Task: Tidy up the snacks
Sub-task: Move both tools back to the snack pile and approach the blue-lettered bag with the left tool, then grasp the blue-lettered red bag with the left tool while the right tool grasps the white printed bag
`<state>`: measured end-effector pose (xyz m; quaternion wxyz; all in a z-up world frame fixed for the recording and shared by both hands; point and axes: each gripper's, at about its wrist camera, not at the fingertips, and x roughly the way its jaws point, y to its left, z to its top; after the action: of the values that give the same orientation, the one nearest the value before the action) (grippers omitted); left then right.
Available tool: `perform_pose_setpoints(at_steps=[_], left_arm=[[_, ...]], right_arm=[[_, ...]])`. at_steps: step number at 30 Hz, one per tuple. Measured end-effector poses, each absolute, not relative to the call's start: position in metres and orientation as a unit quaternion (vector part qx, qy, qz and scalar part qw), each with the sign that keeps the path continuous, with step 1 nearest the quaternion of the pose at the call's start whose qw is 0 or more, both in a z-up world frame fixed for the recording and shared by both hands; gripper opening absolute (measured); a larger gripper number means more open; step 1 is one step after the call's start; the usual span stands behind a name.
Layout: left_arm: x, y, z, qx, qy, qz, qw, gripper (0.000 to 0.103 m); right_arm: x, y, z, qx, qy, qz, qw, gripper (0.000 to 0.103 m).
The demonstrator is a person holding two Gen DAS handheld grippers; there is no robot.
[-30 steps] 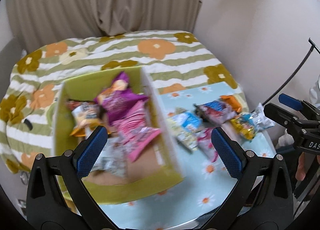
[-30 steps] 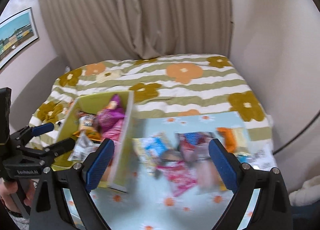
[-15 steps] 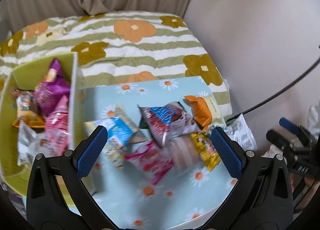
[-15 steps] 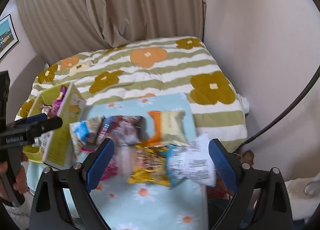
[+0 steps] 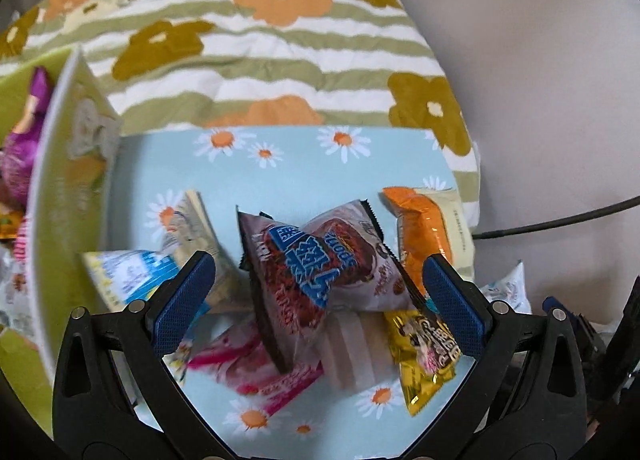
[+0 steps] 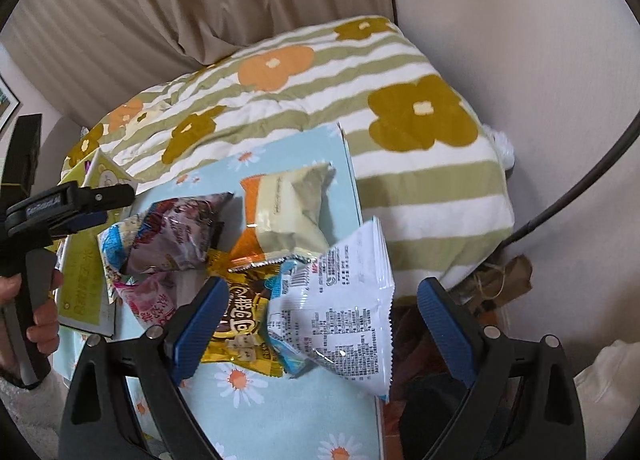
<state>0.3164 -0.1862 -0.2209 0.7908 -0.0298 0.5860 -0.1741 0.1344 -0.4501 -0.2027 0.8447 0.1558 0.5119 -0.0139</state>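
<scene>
Several snack packets lie in a heap on a light blue daisy-print table. My left gripper is open and empty, its jaws either side of a brown and blue packet, just above it. An orange and cream packet, a yellow packet, a pink packet and a blue and white packet lie around it. My right gripper is open and empty over a white printed packet. The yellow packet lies by its left finger.
A yellow-green box with several snacks inside stands at the table's left. A bed with a striped flower quilt lies behind the table. A wall and a black cable are at the right. The left gripper shows at the left of the right wrist view.
Both grippers have swung right, away from the box, and come down closer over the heap of packets. Both stayed open.
</scene>
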Motion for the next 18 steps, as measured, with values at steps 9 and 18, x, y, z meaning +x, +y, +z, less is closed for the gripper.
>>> perform_pose_setpoints(at_steps=[9,18], left_arm=[[0.331,-0.208,-0.265,-0.005,0.618,-0.182,0.765,0.103],[0.329,-0.222,-0.282,0.037,0.615,-0.193,0.764,0.094]], right_arm=[[0.142,-0.456,-0.23,0.179,0.534,-0.022,0.826,0.094],[0.147,-0.454,-0.241,0.179,0.545,-0.024,0.819,0.094]])
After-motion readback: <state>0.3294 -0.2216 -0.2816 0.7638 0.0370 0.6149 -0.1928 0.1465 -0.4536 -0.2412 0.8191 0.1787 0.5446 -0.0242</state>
